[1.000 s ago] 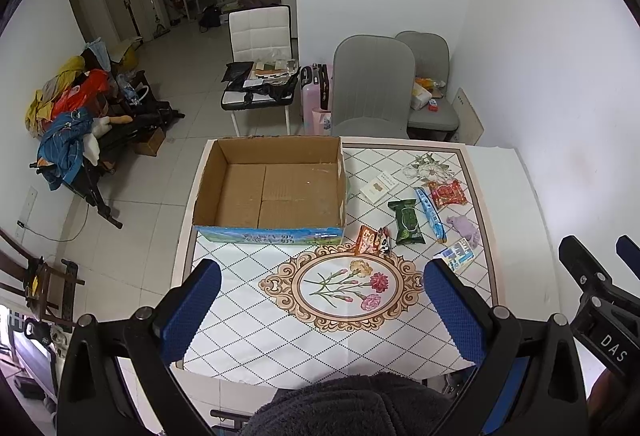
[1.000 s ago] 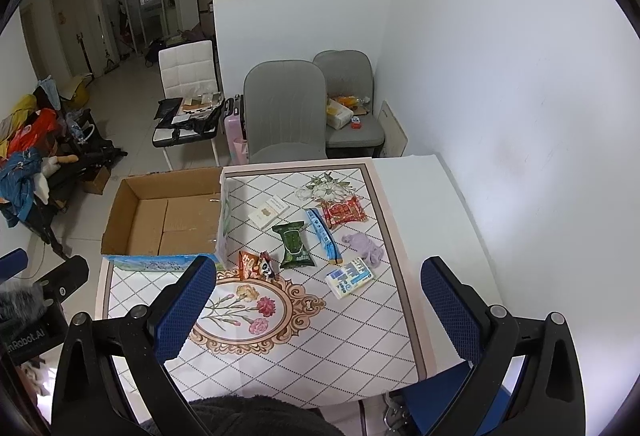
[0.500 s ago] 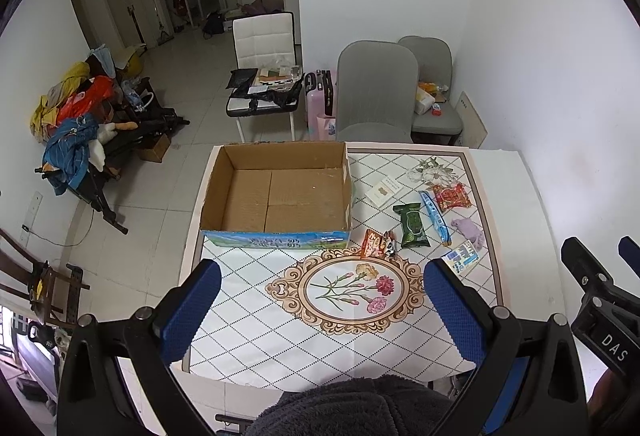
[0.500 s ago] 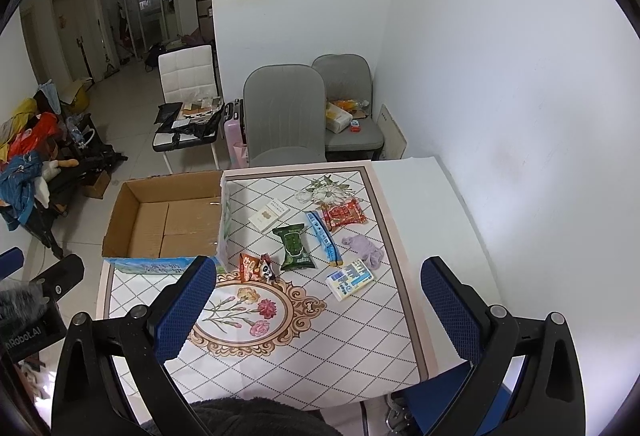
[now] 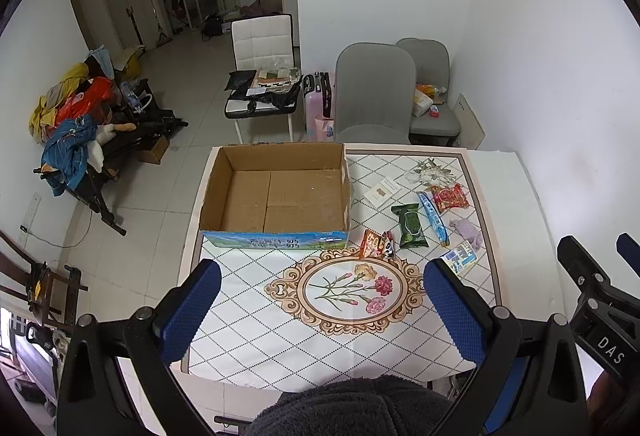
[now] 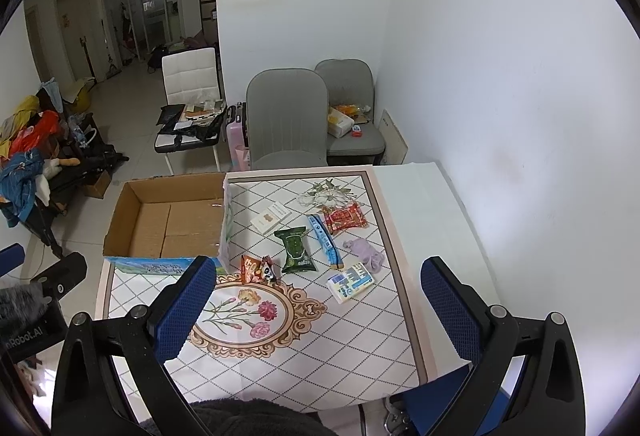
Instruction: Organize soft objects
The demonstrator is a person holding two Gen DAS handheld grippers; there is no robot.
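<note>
An empty cardboard box (image 5: 276, 195) (image 6: 168, 222) stands at the table's far left. To its right lie several soft packs: a green wipes pack (image 5: 410, 226) (image 6: 295, 250), an orange snack bag (image 5: 376, 244) (image 6: 256, 270), a blue tube pack (image 5: 431, 218) (image 6: 326, 240), a red pack (image 5: 450, 197) (image 6: 344, 218), a purple cloth (image 5: 466, 230) (image 6: 366, 252), a tissue pack (image 5: 460, 256) (image 6: 351, 282) and a white card (image 5: 382, 191) (image 6: 271, 218). My left gripper (image 5: 320, 312) and right gripper (image 6: 316, 310) are open, empty, held high above the table's near edge.
The table (image 5: 280, 336) carries a diamond-pattern cloth with a flower medallion. Two grey chairs (image 5: 372, 95) stand behind it, a white wall on the right. A white chair (image 5: 262, 75) and a rack of clothes (image 5: 76, 131) stand on the floor to the left.
Both grippers have drawn slightly back and up; the table looks a little farther away. Nothing on the table has moved.
</note>
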